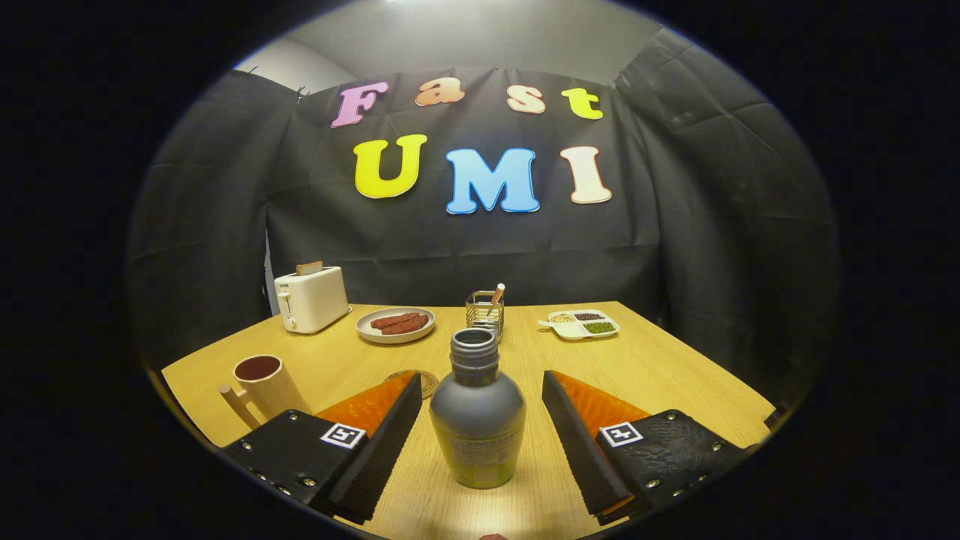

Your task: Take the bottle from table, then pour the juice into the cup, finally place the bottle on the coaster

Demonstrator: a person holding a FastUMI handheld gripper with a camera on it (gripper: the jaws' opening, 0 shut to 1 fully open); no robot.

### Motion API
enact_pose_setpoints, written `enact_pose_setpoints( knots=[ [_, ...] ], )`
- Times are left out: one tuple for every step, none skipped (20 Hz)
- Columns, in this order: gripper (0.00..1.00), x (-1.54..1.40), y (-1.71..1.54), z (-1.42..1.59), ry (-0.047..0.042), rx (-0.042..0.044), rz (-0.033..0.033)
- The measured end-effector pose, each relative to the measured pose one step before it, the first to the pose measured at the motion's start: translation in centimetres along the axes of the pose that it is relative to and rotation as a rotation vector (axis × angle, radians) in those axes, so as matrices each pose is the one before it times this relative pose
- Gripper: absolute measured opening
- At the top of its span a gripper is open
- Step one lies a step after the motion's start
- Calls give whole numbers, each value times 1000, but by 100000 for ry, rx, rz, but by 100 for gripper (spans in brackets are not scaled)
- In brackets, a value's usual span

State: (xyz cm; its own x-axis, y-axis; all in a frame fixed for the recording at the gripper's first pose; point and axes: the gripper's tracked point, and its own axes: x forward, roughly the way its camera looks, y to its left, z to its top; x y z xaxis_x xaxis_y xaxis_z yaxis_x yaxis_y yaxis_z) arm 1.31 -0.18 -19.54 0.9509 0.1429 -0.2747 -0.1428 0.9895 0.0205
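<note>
Tool (480, 397) open — wooden table (660, 367)

My two-finger gripper (480, 431): each finger ends in a flat wedge-shaped slab with a grainy inner pad face. Behind the wedges I see textured plates fixed with small bright screws along their edges. One square black-and-white coded tag (343, 435) sits on each plate, near the wedge's base.

Grey bottle (477, 420) upright, uncapped; cup (264, 384) beside coaster (424, 381).
</note>
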Motion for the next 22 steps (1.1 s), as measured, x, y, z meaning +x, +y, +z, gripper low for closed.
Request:
enact_pose_setpoints(
  knots=[
    [98,108,-19,-575,1277,9,107],
    [98,152,13,-423,1051,129,11],
    [98,186,75,-465,1244,421,265],
    [98,123,125,-341,754,332,237],
    [98,150,70,-367,880,119,148],
    [98,58,90,-395,834,-179,224],
    [98,191,41,-262,556,-332,108],
    [98,202,-4,-333,618,-371,28],
    [98,125,-23,-263,651,-264,38],
    [98,225,-21,-331,716,38,180],
    [98,121,57,-394,861,398,280],
    [98,113,-50,-467,890,436,-28],
    [98,198,-152,-395,1093,362,-443],
    [98,137,-169,-391,816,361,-524],
    [98,82,-93,-265,681,391,-350],
    [98,151,-58,-193,628,312,-211],
    [98,91,10,-294,628,112,-142],
    [98,43,-75,-338,666,-166,-230],
    [98,35,-41,-208,703,-231,-173],
    [98,91,42,-307,716,61,321],
    [98,25,-72,-213,699,30,-225],
    [98,104,-47,-231,625,44,-57]
  ],
)
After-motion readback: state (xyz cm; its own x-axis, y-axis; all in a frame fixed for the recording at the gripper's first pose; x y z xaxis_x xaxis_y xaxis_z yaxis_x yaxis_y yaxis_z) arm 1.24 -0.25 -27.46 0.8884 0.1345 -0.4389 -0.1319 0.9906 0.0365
